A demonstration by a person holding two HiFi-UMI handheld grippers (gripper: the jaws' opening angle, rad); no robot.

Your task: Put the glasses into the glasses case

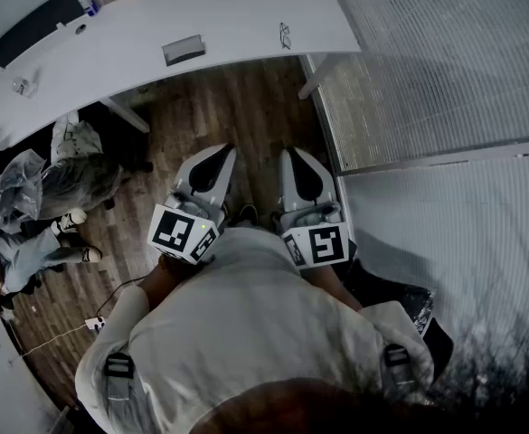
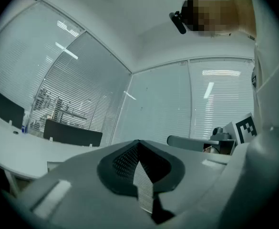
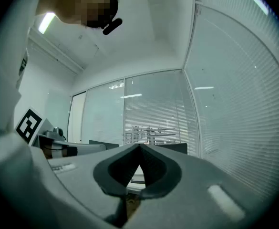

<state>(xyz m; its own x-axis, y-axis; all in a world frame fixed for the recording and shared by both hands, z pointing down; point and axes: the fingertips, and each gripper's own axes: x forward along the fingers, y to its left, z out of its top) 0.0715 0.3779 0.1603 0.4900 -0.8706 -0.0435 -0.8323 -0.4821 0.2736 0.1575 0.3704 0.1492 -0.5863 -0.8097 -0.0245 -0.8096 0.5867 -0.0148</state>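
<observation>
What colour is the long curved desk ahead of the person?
The desk is white; the head view shows it best.

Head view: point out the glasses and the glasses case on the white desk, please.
glasses (image 1: 285, 35): head view, on the middle of the thin dark frame.
glasses case (image 1: 184, 50): head view, on the middle of its grey upper face.

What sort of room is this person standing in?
Most likely an office: a long white desk, glass partition walls covered by slatted blinds, and a wood-pattern floor.
</observation>
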